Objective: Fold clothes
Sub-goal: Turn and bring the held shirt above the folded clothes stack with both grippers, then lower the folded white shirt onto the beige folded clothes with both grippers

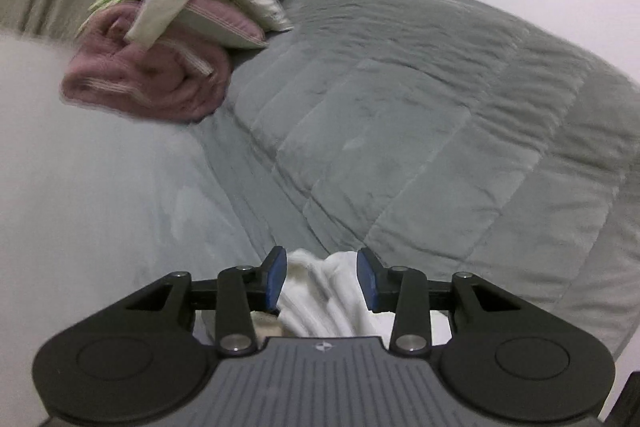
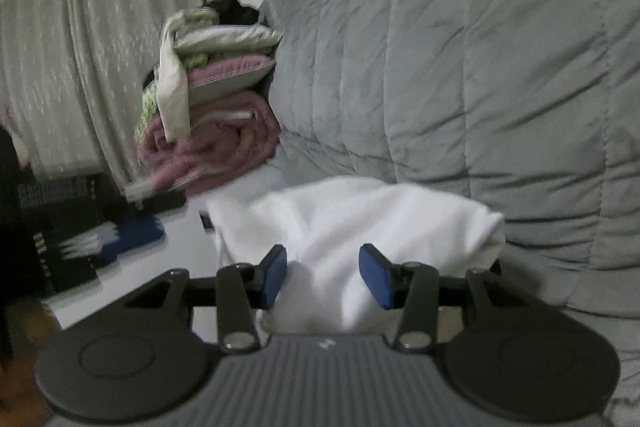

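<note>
While a bunched, ribbed white garment (image 1: 324, 291) sat between its blue pads, the left claw (image 1: 322, 277) stood parted, pads apparently not squeezing it. The right claw (image 2: 323, 275) was likewise apart over smooth white cloth (image 2: 360, 223) lying on the plush, quilted grey comforter (image 2: 480, 67). Beyond, a lumpy pile of clothes (image 1: 168, 39) rested on the bed.

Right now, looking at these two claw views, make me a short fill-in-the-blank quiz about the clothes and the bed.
1. The garment between the pads of the left claw is ____ in colour.
2. The pile of clothes rests on a grey ____.
3. The bulkiest item at the bottom of that pile is ____ in colour.
4. Behind the pile hang pale ____.

Missing words: white; quilt; pink; curtains
</note>
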